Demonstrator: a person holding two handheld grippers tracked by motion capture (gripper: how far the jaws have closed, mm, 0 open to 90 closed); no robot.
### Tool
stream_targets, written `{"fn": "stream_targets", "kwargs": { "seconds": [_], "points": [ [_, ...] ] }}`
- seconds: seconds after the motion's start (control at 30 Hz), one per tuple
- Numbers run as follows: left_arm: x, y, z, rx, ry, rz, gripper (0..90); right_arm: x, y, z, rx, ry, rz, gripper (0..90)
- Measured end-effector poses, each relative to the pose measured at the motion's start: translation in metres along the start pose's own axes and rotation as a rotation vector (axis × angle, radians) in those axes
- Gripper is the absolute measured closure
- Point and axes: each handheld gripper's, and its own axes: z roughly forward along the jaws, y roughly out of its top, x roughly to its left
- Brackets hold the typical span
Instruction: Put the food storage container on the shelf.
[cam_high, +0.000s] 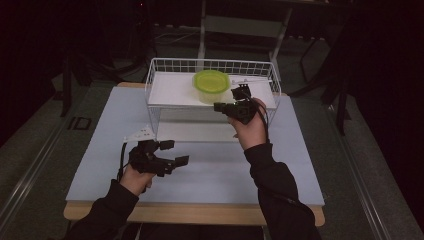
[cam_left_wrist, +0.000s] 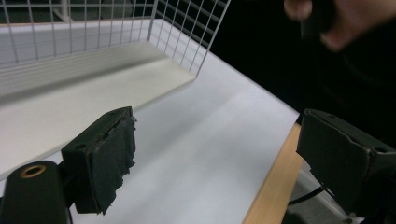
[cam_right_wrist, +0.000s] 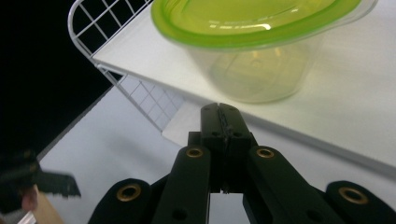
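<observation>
The right gripper has its two black jaws pressed flat together with nothing between them, raised just in front of the white wire rack. A clear tub with a lime-green lid stands on the rack's upper shelf just ahead of and above the jaw tips, not touching them. The left gripper hovers low over the pale blue table, well behind the rack, jaws spread wide and empty.
</observation>
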Motion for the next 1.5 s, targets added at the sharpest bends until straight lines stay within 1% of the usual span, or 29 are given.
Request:
{"fn": "stream_targets", "kwargs": {
  "seconds": [0.03, 0.07, 0.1, 0.17, 0.23, 0.3, 0.33, 0.37, 0.43, 0.5, 0.57, 0.6, 0.67, 0.8, 0.87, 0.9, 0.93, 0.97, 1.03, 1.1, 1.13, 1.17, 1.2, 1.27, 1.3, 1.33, 1.37, 1.4, 1.5],
  "points": [
    [0.001, -0.010, 0.000, 0.011, -0.015, -0.018, 12.5, -0.002, 0.001, 0.002, -0.004, 0.001, 0.006, 89.8],
    [0.001, -0.010, 0.000, 0.011, -0.015, -0.018, 12.3, -0.004, 0.002, 0.004, 0.002, -0.008, 0.009, 89.8],
    [0.003, -0.019, 0.001, 0.014, -0.029, -0.021, 9.2, -0.006, 0.002, 0.005, 0.002, -0.016, 0.018, 89.8],
    [0.003, -0.028, 0.002, -0.006, -0.003, 0.018, 2.5, -0.009, 0.004, 0.008, -0.005, -0.038, 0.026, 89.8],
    [0.005, -0.034, 0.001, -0.007, 0.004, 0.027, 2.1, -0.013, 0.007, 0.010, -0.010, -0.028, 0.050, 89.7],
    [0.005, -0.040, 0.000, -0.008, 0.018, 0.045, 2.1, -0.015, 0.008, 0.011, -0.017, -0.032, 0.063, 89.7],
    [0.005, -0.043, 0.000, -0.005, 0.032, 0.057, 2.1, -0.014, 0.009, 0.012, -0.015, -0.022, 0.066, 89.7],
    [0.004, -0.045, 0.000, -0.007, 0.043, 0.067, 2.1, -0.013, 0.010, 0.013, -0.022, -0.023, 0.064, 89.7],
    [0.005, -0.049, 0.000, -0.003, 0.059, 0.078, 2.1, -0.011, 0.011, 0.016, -0.017, -0.017, 0.058, 89.6],
    [0.008, -0.052, -0.001, -0.016, 0.060, 0.072, 2.1, -0.009, 0.014, 0.019, -0.025, -0.024, 0.061, 89.4],
    [0.008, -0.052, -0.001, -0.016, 0.060, 0.072, 2.1, -0.009, 0.016, 0.021, -0.025, -0.018, 0.065, 89.4],
    [0.009, -0.053, -0.003, -0.011, 0.072, 0.084, 2.1, -0.008, 0.018, 0.024, -0.024, -0.022, 0.065, 88.4],
    [0.010, -0.054, -0.004, -0.032, 0.070, 0.088, 2.1, -0.007, 0.020, 0.026, -0.020, -0.020, 0.064, 87.9],
    [0.011, -0.054, -0.005, -0.037, 0.082, 0.100, 2.1, -0.005, 0.019, 0.029, -0.020, -0.019, 0.065, 86.4],
    [0.012, -0.054, -0.005, -0.038, 0.081, 0.093, 2.1, -0.003, 0.016, 0.027, -0.015, 0.000, 0.064, 85.1],
    [0.011, -0.054, -0.006, -0.037, 0.078, 0.090, 2.1, -0.001, 0.014, 0.026, -0.016, -0.002, 0.053, 82.7],
    [0.011, -0.054, -0.006, -0.037, 0.078, 0.090, 2.1, -0.001, 0.014, 0.026, -0.016, -0.002, 0.053, 82.7],
    [0.011, -0.053, -0.006, -0.046, 0.071, 0.100, 2.1, 0.002, 0.011, 0.021, -0.018, 0.005, 0.028, 79.3],
    [0.010, -0.052, -0.007, -0.052, 0.072, 0.101, 2.1, 0.005, 0.008, 0.017, -0.018, 0.016, 0.004, 72.7],
    [0.010, -0.052, -0.007, -0.058, 0.062, 0.101, 2.1, 0.008, 0.005, 0.012, -0.019, 0.014, -0.027, 63.4],
    [0.010, -0.052, -0.007, -0.058, 0.062, 0.101, 2.1, 0.008, 0.005, 0.012, -0.019, 0.014, -0.027, 63.4],
    [0.009, -0.053, -0.008, -0.056, 0.067, 0.112, 2.1, 0.010, 0.001, 0.009, -0.025, 0.028, -0.053, 57.7],
    [0.008, -0.053, -0.008, -0.059, 0.064, 0.111, 2.1, 0.012, -0.002, 0.007, -0.022, 0.023, -0.070, 54.8],
    [0.009, -0.053, -0.008, -0.059, 0.062, 0.111, 2.1, 0.014, -0.007, 0.003, -0.032, 0.039, -0.098, 48.7],
    [0.009, -0.053, -0.008, -0.059, 0.062, 0.111, 2.1, 0.014, -0.007, 0.003, -0.032, 0.039, -0.098, 48.7],
    [0.009, -0.054, -0.008, -0.055, 0.065, 0.112, 2.1, 0.016, -0.010, 0.001, -0.034, 0.039, -0.118, 45.0],
    [0.009, -0.054, -0.008, -0.055, 0.065, 0.112, 2.1, 0.016, -0.010, 0.001, -0.034, 0.039, -0.118, 45.0],
    [0.010, -0.055, -0.007, -0.050, 0.062, 0.109, 2.1, 0.018, -0.019, -0.005, -0.050, 0.064, -0.168, 34.3],
    [0.008, -0.056, -0.006, -0.047, 0.061, 0.118, 2.1, 0.019, -0.028, -0.011, -0.065, 0.084, -0.196, 26.7]
  ]
}}
